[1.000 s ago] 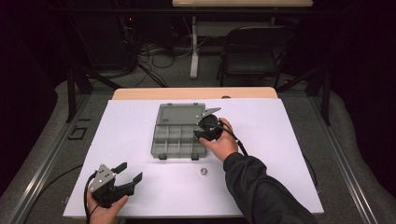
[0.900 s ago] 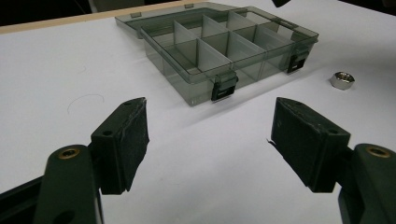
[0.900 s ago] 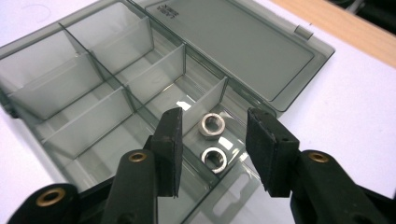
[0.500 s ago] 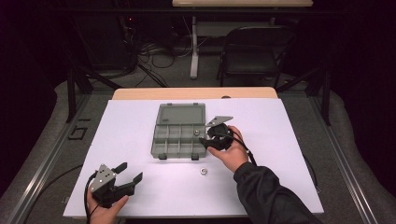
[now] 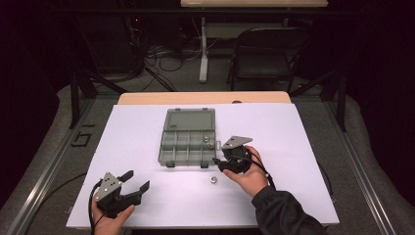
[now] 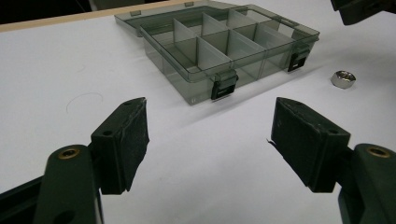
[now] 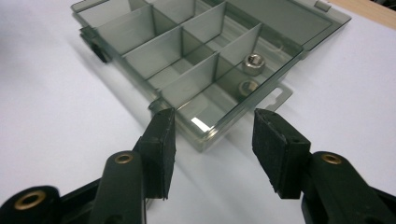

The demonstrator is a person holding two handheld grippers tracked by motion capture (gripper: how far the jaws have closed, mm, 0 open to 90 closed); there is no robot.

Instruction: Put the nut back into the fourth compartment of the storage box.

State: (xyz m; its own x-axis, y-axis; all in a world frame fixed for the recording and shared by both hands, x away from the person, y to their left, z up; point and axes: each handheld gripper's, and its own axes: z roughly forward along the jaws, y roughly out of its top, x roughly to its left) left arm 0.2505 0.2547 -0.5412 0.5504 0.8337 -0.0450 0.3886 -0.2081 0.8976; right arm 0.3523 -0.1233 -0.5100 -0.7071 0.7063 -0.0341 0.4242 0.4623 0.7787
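A smoky clear compartment box (image 5: 182,147) lies open mid-table, its lid flat behind it. A steel nut (image 7: 254,63) rests in a corner compartment, with what looks like a second nut (image 7: 247,87) just beside it. Another nut (image 5: 214,179) lies loose on the white sheet in front of the box. My right gripper (image 5: 218,155) sits at the box's right front corner (image 7: 205,140); its jaws have just been opening and hold nothing. My left gripper (image 5: 137,179) rests open and empty near the front left, facing the box (image 6: 224,46) and the loose nut (image 6: 343,78).
The white sheet (image 5: 293,147) covers most of the wooden table (image 5: 147,98). Beyond the table's far edge stand a folding chair (image 5: 264,54) and a tangle of cables on the floor. Bare sheet lies left and right of the box.
The right gripper has drawn back from over the box's right compartments to its front right corner, and its jaws have spread wider. The left gripper has stayed put.
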